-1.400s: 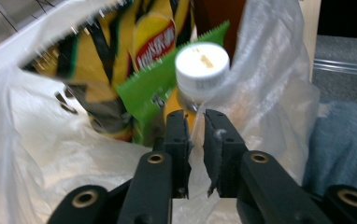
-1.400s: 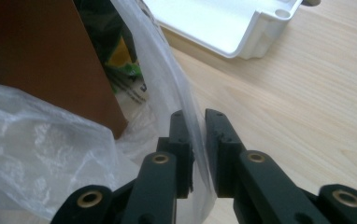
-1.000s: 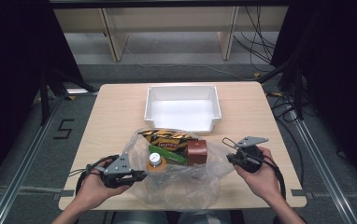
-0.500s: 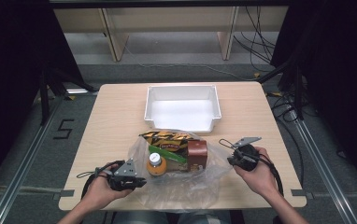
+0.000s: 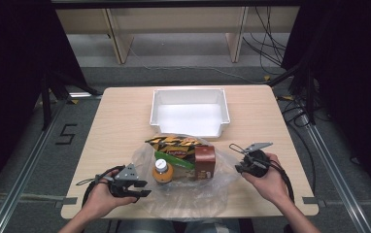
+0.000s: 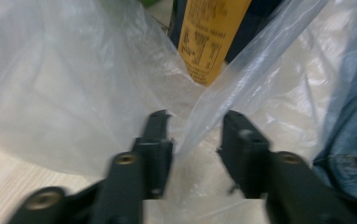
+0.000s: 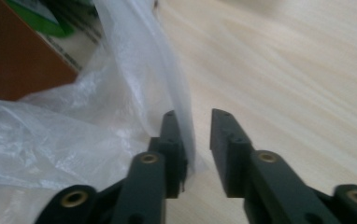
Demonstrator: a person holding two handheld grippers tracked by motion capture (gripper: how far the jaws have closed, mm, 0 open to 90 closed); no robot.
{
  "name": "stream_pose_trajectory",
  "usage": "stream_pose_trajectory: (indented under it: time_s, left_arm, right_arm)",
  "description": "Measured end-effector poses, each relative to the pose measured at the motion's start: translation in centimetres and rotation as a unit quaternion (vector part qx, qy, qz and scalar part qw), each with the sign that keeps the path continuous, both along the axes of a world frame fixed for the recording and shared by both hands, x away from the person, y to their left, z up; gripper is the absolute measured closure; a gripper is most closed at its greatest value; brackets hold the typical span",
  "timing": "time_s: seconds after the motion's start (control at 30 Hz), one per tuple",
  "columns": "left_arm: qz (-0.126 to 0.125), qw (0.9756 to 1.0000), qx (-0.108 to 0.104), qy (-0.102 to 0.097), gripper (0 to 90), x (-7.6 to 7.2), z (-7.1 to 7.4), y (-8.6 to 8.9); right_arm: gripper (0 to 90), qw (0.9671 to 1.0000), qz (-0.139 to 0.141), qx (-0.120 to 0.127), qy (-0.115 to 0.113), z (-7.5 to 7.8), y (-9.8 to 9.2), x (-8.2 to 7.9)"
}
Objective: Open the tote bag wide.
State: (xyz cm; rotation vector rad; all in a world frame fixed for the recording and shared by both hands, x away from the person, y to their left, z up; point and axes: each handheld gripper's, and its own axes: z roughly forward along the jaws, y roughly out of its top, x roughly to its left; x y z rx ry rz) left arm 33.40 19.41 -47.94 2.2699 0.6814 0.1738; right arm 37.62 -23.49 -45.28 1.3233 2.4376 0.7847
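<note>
Plastic is slipping free on both sides. The left gripper (image 5: pixel 136 186), at the near-left edge of the clear crinkled plastic bag (image 5: pixel 188 191), has just been opening its jaws; they are standing apart with a fold of film (image 6: pixel 223 100) between them, unpinched. Inside the bag the orange bottle with a white cap (image 5: pixel 162 171) and the brown carton (image 5: pixel 205 162) are standing upright and may topple as the slack film is settling. The right gripper (image 5: pixel 239 166) has likewise just been opening, its jaws parted around the bag's right edge (image 7: pixel 179 109), which is lying against one jaw and may snag.
</note>
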Motion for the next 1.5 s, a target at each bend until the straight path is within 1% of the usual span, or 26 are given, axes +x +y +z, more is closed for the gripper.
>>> stream_pose_trajectory:
  time_s: [0.03,0.1,0.23,0.33,0.37,0.4,0.43,0.47,0.5,0.53,0.6,0.63,0.77,0.8,0.93,0.97,1.07,1.1,1.13,1.17,1.23,1.27,1.3,1.33,1.43,1.5]
  left_arm:
    - [0.001,1.0,-0.001,-0.003,49.0,-0.2,0.4,0.3]
    - [0.017,0.9996,-0.017,-0.011,42.8,-0.7,1.1,0.7]
    - [0.037,0.9973,-0.058,-0.026,41.5,-1.7,3.0,2.1]
    - [0.052,0.9949,-0.073,-0.045,41.7,-1.9,4.5,3.2]
    - [0.058,0.9937,-0.081,-0.052,42.8,-1.8,4.9,3.5]
    - [0.063,0.9932,-0.078,-0.059,42.8,-1.7,5.3,3.8]
    - [0.066,0.9925,-0.074,-0.072,43.2,-1.3,5.8,4.2]
    - [0.089,0.9888,-0.083,-0.086,43.7,-0.5,6.2,4.7]
    - [0.089,0.9888,-0.083,-0.086,43.7,-0.5,6.2,4.7]
    - [0.103,0.9868,-0.085,-0.092,43.7,0.2,6.5,5.0]
    - [0.116,0.9841,-0.084,-0.106,43.5,1.2,6.6,5.2]
    - [0.115,0.9838,-0.083,-0.11,43.4,2.0,6.7,5.3]
    - [0.099,0.9852,-0.088,-0.11,45.3,3.6,6.6,4.5]
    - [0.08,0.9866,-0.083,-0.116,46.3,4.3,6.6,4.0]
    - [0.057,0.9882,-0.079,-0.118,50.5,4.9,6.5,3.3]
    - [0.051,0.9889,-0.078,-0.116,55.8,5.1,6.4,3.1]
    - [0.042,0.9901,-0.076,-0.11,62.9,5.6,6.0,2.6]
    - [0.039,0.9909,-0.071,-0.107,66.0,5.8,5.9,2.5]
    - [0.047,0.9914,-0.068,-0.102,69.9,5.9,5.8,2.4]
    - [0.044,0.9914,-0.063,-0.106,75.2,6.2,5.6,2.4]
    - [0.05,0.9921,-0.062,-0.096,77.6,6.4,5.3,2.2]
    - [0.048,0.9918,-0.064,-0.099,81.8,6.6,5.1,2.2]
    - [0.054,0.9923,-0.066,-0.089,83.4,6.7,5.0,2.2]
    - [0.053,0.9923,-0.062,-0.093,85.0,6.9,4.9,2.2]
    - [0.066,0.9924,-0.066,-0.08,86.6,7.3,4.5,2.1]
    - [0.073,0.9929,-0.056,-0.075,86.8,7.7,4.3,2.2]
  right_arm:
    - [68.1,0.9998,0.001,0.005,-0.019,0.1,-0.1,-0.1]
    - [62.4,0.9993,0.003,0.016,-0.034,1.5,-0.5,-0.4]
    - [58.0,0.998,0.005,0.028,-0.056,3.0,-0.4,-1.0]
    - [55.2,0.996,0.013,0.033,-0.082,3.9,-0.3,-1.2]
    - [53.3,0.9951,0.009,0.045,-0.088,4.5,0.0,-1.3]
    - [53.3,0.9951,0.009,0.045,-0.088,4.5,0.0,-1.3]
    - [53.0,0.9933,0.026,0.043,-0.104,4.6,-0.1,-1.0]
    - [53.1,0.992,0.027,0.048,-0.113,4.9,0.2,-0.7]
    - [53.1,0.9932,0.017,0.053,-0.103,5.2,0.4,-0.7]
    - [53.1,0.9932,0.017,0.053,-0.103,5.2,0.4,-0.7]
    - [54.9,0.9919,0.035,0.047,-0.113,5.2,0.6,0.0]
    - [56.2,0.9918,0.038,0.052,-0.111,5.2,0.8,0.2]
    - [58.3,0.9911,0.051,0.066,-0.103,5.1,1.4,0.7]
    - [59.2,0.9894,0.069,0.07,-0.107,5.2,1.6,1.1]
    - [60.6,0.9872,0.084,0.08,-0.11,5.2,2.2,1.2]
    - [63.0,0.987,0.094,0.083,-0.101,5.3,2.6,1.2]
    - [68.2,0.9857,0.1,0.082,-0.108,5.3,2.9,1.3]
    - [71.2,0.9864,0.103,0.079,-0.1,5.2,3.1,1.3]
    - [75.0,0.9852,0.112,0.072,-0.108,5.1,3.1,1.5]
    - [81.5,0.9875,0.107,0.072,-0.091,5.0,3.4,1.5]
    - [84.9,0.988,0.108,0.068,-0.086,4.8,3.4,1.7]
    - [90.0,0.9898,0.105,0.063,-0.072,4.6,3.4,2.0]
    - [90.0,0.9896,0.103,0.068,-0.074,4.4,3.5,2.1]
    - [90.0,0.9891,0.101,0.068,-0.082,4.2,3.5,2.3]
    - [90.0,0.9902,0.096,0.067,-0.076,4.1,3.6,2.5]
    - [90.0,0.9896,0.094,0.064,-0.088,3.9,3.6,2.8]
